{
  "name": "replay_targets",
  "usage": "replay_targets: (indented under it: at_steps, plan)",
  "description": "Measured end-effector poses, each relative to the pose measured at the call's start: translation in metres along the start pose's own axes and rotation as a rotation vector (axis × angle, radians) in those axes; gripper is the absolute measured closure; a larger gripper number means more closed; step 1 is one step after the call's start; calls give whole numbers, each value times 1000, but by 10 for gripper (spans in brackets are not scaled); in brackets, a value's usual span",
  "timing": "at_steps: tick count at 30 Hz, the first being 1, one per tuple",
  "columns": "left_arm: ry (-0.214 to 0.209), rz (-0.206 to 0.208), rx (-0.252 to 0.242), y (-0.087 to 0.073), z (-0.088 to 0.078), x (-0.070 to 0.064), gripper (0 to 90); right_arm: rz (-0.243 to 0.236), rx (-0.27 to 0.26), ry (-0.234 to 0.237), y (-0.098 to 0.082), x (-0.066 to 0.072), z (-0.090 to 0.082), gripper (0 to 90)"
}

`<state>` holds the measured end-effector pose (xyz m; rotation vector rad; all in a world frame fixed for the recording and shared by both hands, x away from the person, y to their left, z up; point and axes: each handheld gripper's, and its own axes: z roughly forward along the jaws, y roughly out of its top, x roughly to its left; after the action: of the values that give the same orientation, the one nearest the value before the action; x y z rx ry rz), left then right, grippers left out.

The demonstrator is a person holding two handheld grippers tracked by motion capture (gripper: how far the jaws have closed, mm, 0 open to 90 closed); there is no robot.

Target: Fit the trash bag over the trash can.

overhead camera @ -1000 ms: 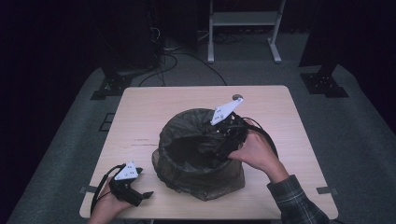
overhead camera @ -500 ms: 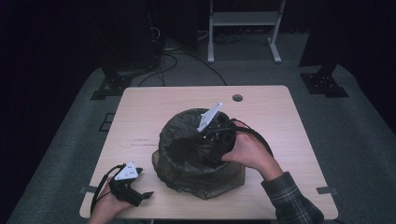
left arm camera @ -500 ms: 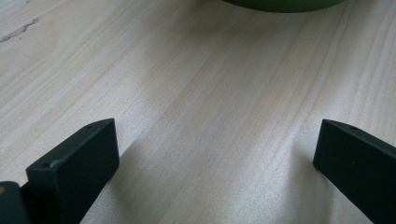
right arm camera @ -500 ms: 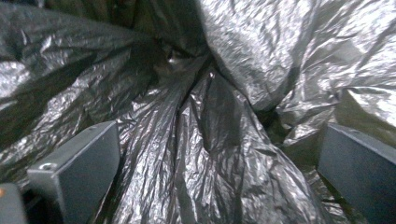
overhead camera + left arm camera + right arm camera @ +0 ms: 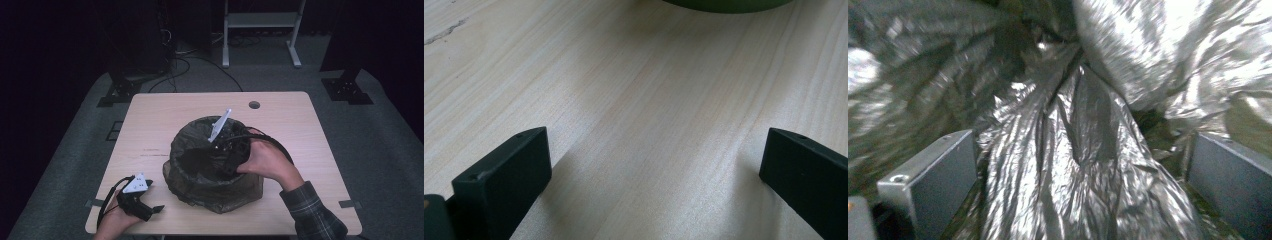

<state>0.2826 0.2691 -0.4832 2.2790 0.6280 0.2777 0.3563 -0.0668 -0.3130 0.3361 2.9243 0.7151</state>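
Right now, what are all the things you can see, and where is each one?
Round bin lined with a crinkly dark plastic bag: one, dark grey-green, middle of the table.
Light wooden table: one, pale wood, centre of the room.
White metal frame: one, on the floor behind the table.
Left gripper: one, black, jaws open, resting near the table's front left corner.
Right gripper: one, black, jaws open around a fold of bag inside the bin.

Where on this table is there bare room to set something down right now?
The far strip of the table, behind the bin with the plastic bag, is bare up to the cable hole. The left side between bin and edge is free too. It's crowded near-left around the left claw and at the bin, where the right claw works.
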Motion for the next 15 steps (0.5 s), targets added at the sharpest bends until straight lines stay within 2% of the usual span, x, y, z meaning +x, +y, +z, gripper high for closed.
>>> replay_targets:
  at_steps: [3, 7, 8, 15]
  plan:
    - [0, 0, 0, 0, 0, 0, 0, 14, -15, -9, 1, -1, -7, 0]
    - [0, 0, 0, 0, 0, 0, 0, 26, -84, -13, 6, -2, -23, 0]
    - [0, 0, 0, 0, 0, 0, 0, 26, -84, -13, 6, -2, -23, 0]
    - [0, 0, 0, 0, 0, 0, 0, 28, -200, -31, 25, -3, -26, 0]
